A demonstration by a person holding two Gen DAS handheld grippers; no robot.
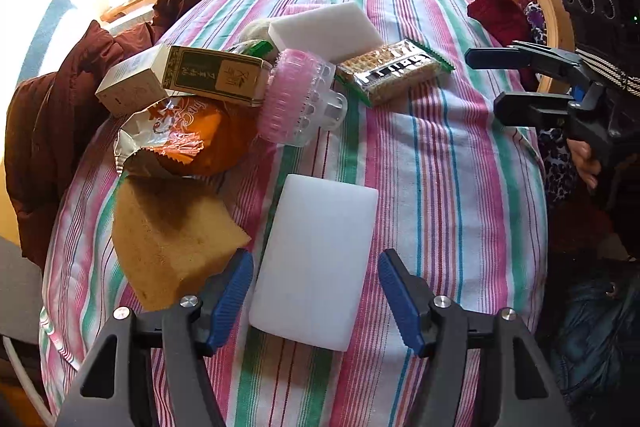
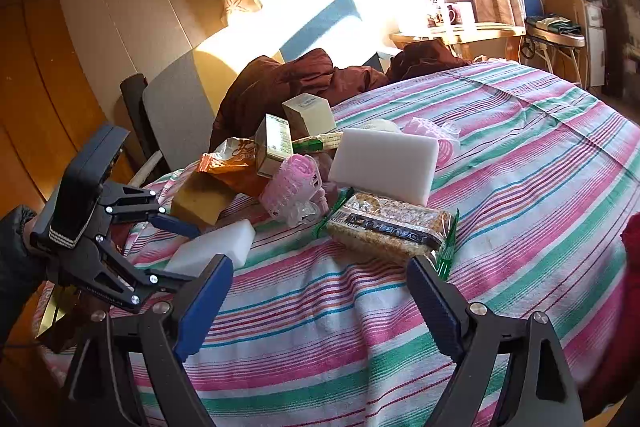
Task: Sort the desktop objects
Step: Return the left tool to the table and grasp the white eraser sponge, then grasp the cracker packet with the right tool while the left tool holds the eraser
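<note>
Striped-cloth counter (image 1: 460,187), cluttered heap. Left gripper (image 1: 316,301) jaws open, straddling white foam block (image 1: 320,263), untouched. Right gripper (image 2: 320,301) jaws open, empty, facing cracker pack (image 2: 390,229). Next: close on block.

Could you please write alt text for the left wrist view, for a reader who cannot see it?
The open left gripper straddles a white foam block lying on a striped tablecloth. Beyond lie a yellow sponge, an orange snack bag, two small boxes, a pink roller and a cracker packet. The open right gripper enters from the right.
</note>
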